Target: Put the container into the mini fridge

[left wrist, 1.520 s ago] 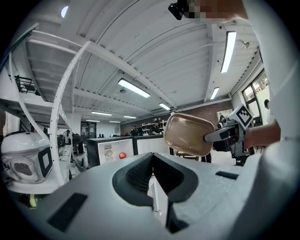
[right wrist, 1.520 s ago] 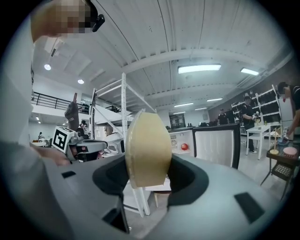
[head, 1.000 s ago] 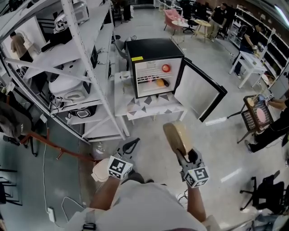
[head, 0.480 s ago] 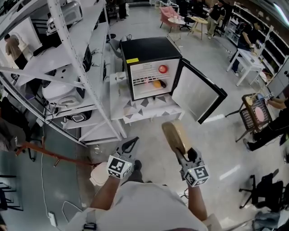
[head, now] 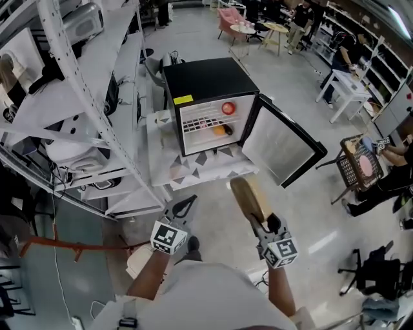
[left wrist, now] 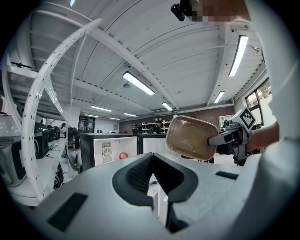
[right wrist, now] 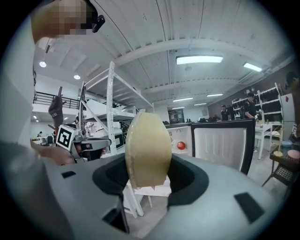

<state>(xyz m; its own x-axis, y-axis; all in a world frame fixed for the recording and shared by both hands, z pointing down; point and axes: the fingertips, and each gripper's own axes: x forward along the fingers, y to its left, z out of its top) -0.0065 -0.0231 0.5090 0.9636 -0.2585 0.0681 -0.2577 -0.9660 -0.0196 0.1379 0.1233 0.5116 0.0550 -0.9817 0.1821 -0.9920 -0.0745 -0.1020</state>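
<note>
While the tan container (head: 249,195) is held clamped edge-up in the right tongs (head: 259,220), well short of the open mini fridge (head: 203,80) (left tongs (head: 184,207) pressed together, empty), the carry is judged unfinished, and a forward reach to a shelf is called for.

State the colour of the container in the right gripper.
Translucent yellowish-tan container, clearest in right gripper view.

Grey floor (head: 303,213); white racks (head: 45,106) @ 9-10 o'clock, table (head: 340,82) + chairs (head: 227,16) @ 12-2; strip lights (left wrist: 138,83) overhead.
</note>
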